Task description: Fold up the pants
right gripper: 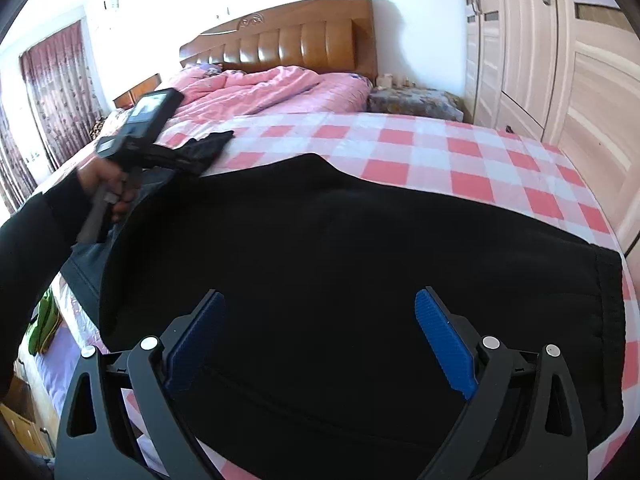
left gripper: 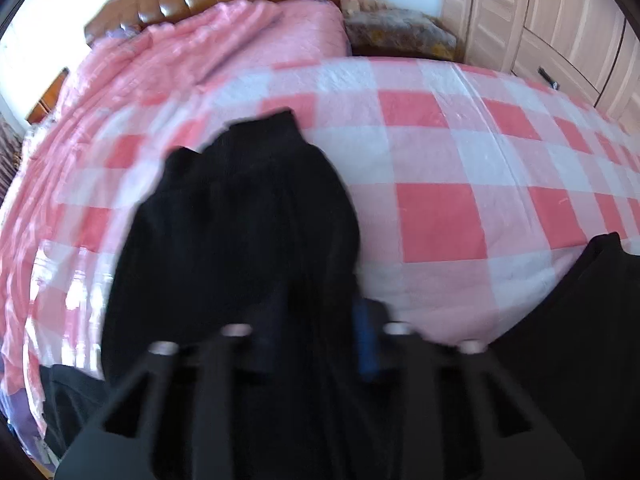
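Carrying a bunched end of the black pants above the bed, the left claw is clamped together on the fabric, with cloth draped over and in front of its fingers so that only a sliver of one blue pad shows. From the other side, the person's hand grips that tool's handle near the bed's left edge, and a dark tail of fabric sticks out beyond it. The right claw hovers over the main body of the pants with its blue ribbed pads well apart, holding nothing.

Most of the pants lie spread across the near part of the bed, reaching toward the right edge, where a ribbed band, probably the waistband, runs along the garment's end.

To do this fold well, the lifted end likely needs to travel across and land squarely on the far end of the garment, edges matched. The free claw could pin the flat part down so it does not drag along.

The pants look soft, thick and matte, slumping in heavy folds. Beneath them the red and white checked sheet is smooth, faintly creased. Beyond it lies a rumpled pink quilt, backed by a glossy padded brown headboard. Pale panelled wardrobe doors stand past the bed's right edge.
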Available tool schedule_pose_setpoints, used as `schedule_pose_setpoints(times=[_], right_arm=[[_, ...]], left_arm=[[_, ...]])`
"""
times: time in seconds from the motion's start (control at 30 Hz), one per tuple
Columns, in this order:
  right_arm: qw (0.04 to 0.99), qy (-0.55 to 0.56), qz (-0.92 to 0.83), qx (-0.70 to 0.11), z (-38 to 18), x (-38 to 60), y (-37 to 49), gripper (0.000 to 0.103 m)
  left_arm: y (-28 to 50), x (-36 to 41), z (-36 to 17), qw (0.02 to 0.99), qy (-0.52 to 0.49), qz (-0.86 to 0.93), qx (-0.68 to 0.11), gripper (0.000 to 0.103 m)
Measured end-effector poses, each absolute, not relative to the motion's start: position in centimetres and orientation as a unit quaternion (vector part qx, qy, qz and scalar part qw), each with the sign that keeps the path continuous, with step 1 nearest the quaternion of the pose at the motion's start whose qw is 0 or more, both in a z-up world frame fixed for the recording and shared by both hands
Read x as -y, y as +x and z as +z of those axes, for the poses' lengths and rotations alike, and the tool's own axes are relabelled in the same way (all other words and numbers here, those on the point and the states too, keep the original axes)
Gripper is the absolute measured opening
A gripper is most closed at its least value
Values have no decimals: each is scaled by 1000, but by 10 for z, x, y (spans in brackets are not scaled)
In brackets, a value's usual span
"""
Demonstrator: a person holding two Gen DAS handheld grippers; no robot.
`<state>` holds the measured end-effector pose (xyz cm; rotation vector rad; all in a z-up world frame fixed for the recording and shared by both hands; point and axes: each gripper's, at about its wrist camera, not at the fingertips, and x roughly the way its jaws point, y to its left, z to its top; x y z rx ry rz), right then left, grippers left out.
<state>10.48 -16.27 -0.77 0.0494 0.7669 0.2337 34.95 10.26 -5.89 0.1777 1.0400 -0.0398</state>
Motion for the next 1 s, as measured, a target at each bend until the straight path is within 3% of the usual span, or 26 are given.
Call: schedule_pose_setpoints(times=[0.33, 0.57, 0.63, 0.8, 1.0], right_arm=[[910, -8, 176, -375, -9, 118, 119, 93], [897, -33, 223, -380, -12, 68, 128, 93], [892, -48, 233, -384, -14, 51, 129, 93], [882, -65, 256, -390, -15, 24, 137, 93], [865, -47, 290, -408, -18, -12, 166, 93]], left_arm=[[220, -193, 28, 938, -4, 40, -344, 8], [150, -275, -12, 919, -44, 110, -375, 8], [138, -293, -31, 911, -70, 119, -388, 17], [109, -299, -42, 914, -71, 150, -371, 63], [96, -265, -10, 937, -5, 147, -317, 80]])
